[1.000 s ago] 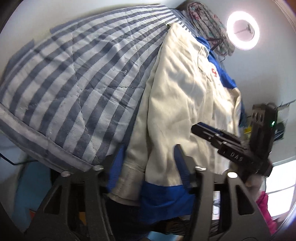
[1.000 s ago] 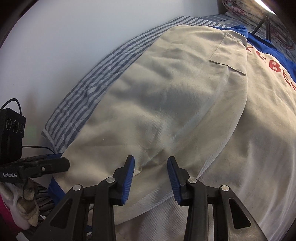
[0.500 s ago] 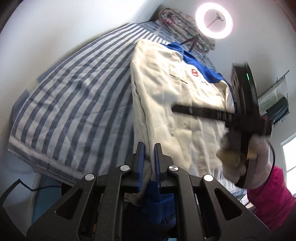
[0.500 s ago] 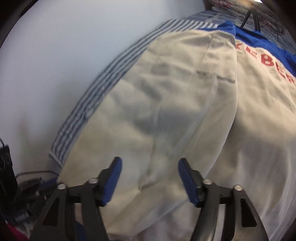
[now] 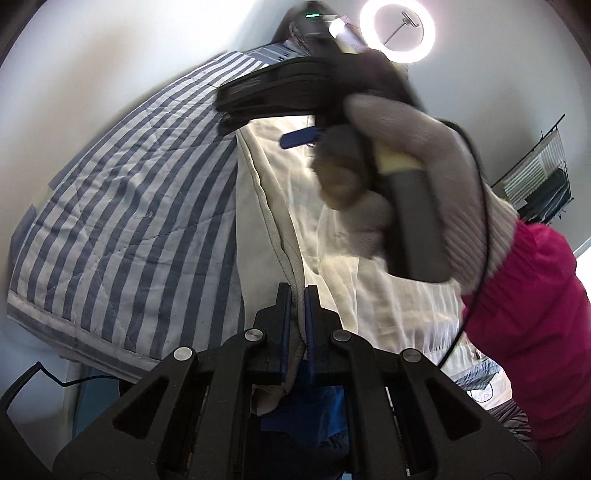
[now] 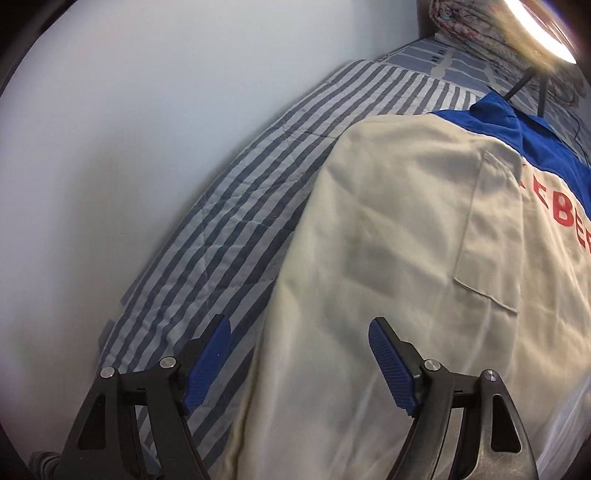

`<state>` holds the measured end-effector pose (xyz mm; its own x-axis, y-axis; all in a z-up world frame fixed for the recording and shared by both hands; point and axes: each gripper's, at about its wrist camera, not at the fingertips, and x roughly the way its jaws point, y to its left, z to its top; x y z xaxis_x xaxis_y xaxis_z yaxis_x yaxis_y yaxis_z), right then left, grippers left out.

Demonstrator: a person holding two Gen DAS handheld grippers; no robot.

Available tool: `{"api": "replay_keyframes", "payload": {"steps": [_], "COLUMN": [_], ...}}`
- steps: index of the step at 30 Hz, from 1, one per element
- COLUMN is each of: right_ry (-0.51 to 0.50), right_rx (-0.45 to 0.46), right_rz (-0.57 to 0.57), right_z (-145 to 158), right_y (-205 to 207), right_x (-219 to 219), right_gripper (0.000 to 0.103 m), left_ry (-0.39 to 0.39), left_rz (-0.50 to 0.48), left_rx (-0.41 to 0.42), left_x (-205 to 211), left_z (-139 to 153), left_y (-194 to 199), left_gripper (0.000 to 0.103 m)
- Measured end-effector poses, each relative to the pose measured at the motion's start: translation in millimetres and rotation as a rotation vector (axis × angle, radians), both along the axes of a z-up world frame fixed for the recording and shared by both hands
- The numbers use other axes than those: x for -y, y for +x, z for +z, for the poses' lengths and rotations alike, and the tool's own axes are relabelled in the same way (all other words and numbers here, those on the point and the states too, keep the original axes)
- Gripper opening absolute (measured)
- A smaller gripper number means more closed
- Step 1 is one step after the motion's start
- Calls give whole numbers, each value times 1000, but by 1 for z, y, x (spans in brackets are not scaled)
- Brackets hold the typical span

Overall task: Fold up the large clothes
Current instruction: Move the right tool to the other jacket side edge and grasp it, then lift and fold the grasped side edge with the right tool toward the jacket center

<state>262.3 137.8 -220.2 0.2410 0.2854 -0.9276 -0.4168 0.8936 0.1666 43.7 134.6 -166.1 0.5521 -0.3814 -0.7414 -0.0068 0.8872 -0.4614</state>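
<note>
Left gripper: sitting at lower centre of the left wrist view, its blue pads pressing together on the cream hem of the jacket, with a blue cuff band bunching beneath them.
Right gripper: hanging over the jacket's left edge in the right wrist view, jaws standing wide apart, gripping nothing.
Jacket: lying spread on the striped quilt; blue collar and red lettering showing at upper right of the right wrist view.
Gloved hand: filling the upper right of the left wrist view, blurred, carrying the right gripper.
Pink sleeve: showing at right edge.
Ring light: glowing at top.
</note>
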Motion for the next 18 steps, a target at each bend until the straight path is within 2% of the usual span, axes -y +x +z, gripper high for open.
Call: {"api": "replay_keyframes", "payload": {"steps": [3, 6, 7, 10, 13, 18], "right_ry": [-90, -155, -163, -146, -94, 49], "right_rx": [-1, 1, 1, 3, 6, 15], "right_rz": [9, 17, 19, 17, 5, -42], "right_z": [-12, -21, -23, -24, -16, 4], "right_y": [4, 5, 5, 7, 4, -4], "right_x": [-13, -19, -19, -10, 0, 26], "right_gripper": [75, 43, 29, 8, 3, 1], "left_ry": [4, 10, 12, 11, 77, 66], "left_rz": [-9, -20, -23, -59, -96, -109], "left_rx": [1, 3, 4, 10, 32, 67], "left_x": [4, 9, 11, 22, 39, 46], "left_z": [0, 1, 1, 4, 9, 23], "left_y": [1, 0, 1, -1, -6, -14], "left_gripper": [4, 4, 3, 0, 0, 0]}}
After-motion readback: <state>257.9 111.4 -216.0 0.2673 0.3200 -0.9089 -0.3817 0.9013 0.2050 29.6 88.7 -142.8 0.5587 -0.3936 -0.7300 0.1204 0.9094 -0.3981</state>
